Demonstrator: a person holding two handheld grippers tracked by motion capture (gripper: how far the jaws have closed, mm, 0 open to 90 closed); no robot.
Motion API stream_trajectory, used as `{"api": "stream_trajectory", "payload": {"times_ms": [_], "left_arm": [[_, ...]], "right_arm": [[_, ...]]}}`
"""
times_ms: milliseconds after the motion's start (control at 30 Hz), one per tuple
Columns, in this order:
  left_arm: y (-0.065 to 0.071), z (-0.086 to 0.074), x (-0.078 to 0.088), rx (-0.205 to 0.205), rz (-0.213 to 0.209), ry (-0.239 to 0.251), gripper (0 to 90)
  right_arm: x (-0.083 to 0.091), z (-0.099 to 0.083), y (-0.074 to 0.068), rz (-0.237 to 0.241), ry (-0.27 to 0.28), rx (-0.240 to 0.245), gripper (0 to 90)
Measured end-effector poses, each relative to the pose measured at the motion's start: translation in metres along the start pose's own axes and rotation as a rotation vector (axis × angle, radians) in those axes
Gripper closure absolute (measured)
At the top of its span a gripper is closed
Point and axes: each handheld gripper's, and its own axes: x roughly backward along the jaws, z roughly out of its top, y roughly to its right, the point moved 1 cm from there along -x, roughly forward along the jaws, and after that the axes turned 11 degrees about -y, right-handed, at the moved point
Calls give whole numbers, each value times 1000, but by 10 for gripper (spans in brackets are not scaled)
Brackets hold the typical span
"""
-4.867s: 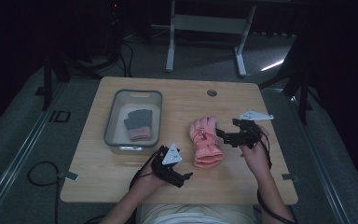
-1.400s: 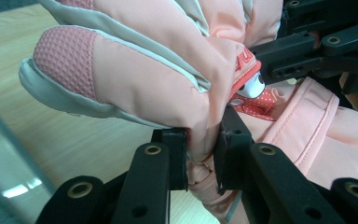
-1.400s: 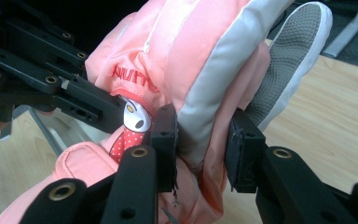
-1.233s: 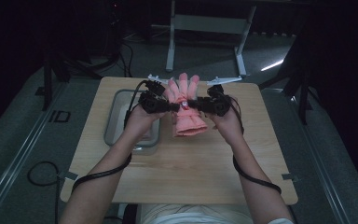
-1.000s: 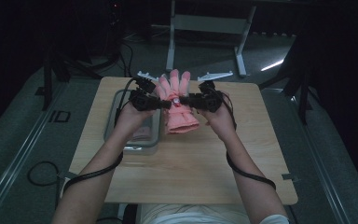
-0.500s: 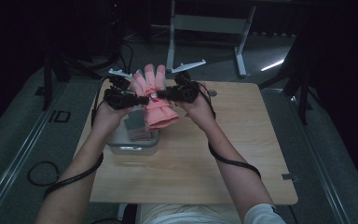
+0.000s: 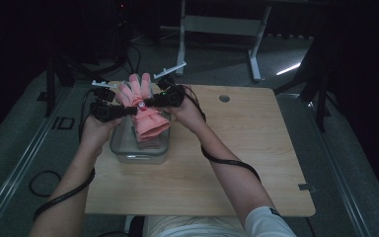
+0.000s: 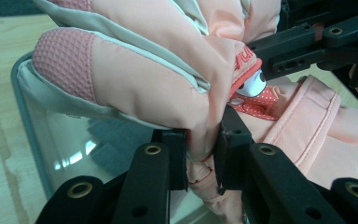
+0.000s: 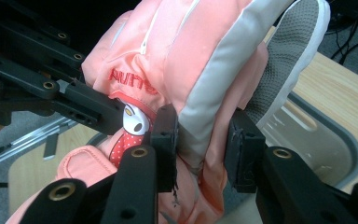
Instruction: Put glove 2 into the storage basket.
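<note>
Both claws, left (image 7: 128, 111) and right (image 7: 150, 102), clamp the glove (image 7: 148, 121) above the bin (image 7: 140, 148); next, lower it in and let go.

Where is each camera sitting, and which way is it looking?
High view: above the person's side, looking forward and down at the wooden table; both forearms and both grippers show.
Left gripper view: rides the left gripper, looking along its jaws at the pink glove over the clear container.
Right gripper view: rides the right gripper, whose jaws pinch the glove's other side.
All three share the glove and container.
</note>
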Motion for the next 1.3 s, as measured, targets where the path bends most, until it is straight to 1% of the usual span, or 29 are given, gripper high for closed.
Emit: {"api": "stream_trajectory", "payload": {"times_ms": [133, 233, 333, 433, 500, 667, 700, 733, 767, 800, 867, 900, 933, 967, 1000, 1033, 1100, 1133, 1200, 1233, 1267, 1300], "left_arm": [[-9, -5, -13, 22, 1, -18, 766], [-16, -9, -25, 37, -1, -38, 766], [-22, -13, -35, 55, -4, -63, 765], [-25, -17, -46, 62, 2, -95, 765], [-27, -20, -53, 65, 9, -119, 765], [-31, -25, -66, 80, 19, -157, 764], [-31, -25, -66, 80, 19, -157, 764], [-34, -25, -70, 91, 17, -171, 764], [-35, -26, -72, 92, 19, -175, 764], [-35, -26, -73, 96, 21, -174, 764], [-36, -26, -75, 100, 24, -183, 764], [-36, -26, -75, 100, 24, -183, 763], [-37, -26, -79, 99, 39, -209, 763], [-37, -26, -80, 102, 44, -212, 761], [-38, -26, -81, 107, 45, -213, 760], [-38, -25, -82, 109, 46, -212, 756], [-41, -26, -84, 112, 32, -220, 743], [-42, -26, -85, 124, 27, -220, 733], [-43, -26, -86, 132, 21, -227, 716], [-43, -25, -86, 133, 26, -230, 705], [-43, -25, -87, 134, 35, -234, 683], [-43, -25, -87, 134, 35, -234, 654]], "right_arm": [[-17, -5, 4, 6, -16, -16, 678], [-29, -9, 8, -8, -40, -22, 679], [-41, -15, 13, 2, -56, -46, 679], [-53, -22, 17, 11, -74, -67, 679], [-60, -27, 19, 13, -88, -72, 678], [-75, -37, 24, 22, -120, -92, 678], [-75, -37, 24, 22, -120, -92, 678], [-78, -39, 25, 25, -124, -98, 677], [-83, -41, 28, 30, -136, -111, 676], [-84, -41, 29, 29, -140, -117, 676], [-86, -41, 28, 14, -138, -107, 676], [-86, -41, 28, 14, -138, -107, 676], [-87, -42, 27, 7, -140, -100, 675], [-91, -43, 28, 5, -160, -110, 671], [-93, -43, 29, 2, -159, -115, 670], [-94, -44, 29, -2, -156, -114, 668], [-95, -44, 30, -9, -157, -118, 662], [-96, -45, 31, -9, -161, -118, 656], [-97, -45, 33, 0, -168, -130, 650], [-97, -44, 33, -1, -172, -130, 642], [-97, -43, 33, -4, -181, -129, 629], [-97, -43, 33, -4, -181, -129, 629]]}}
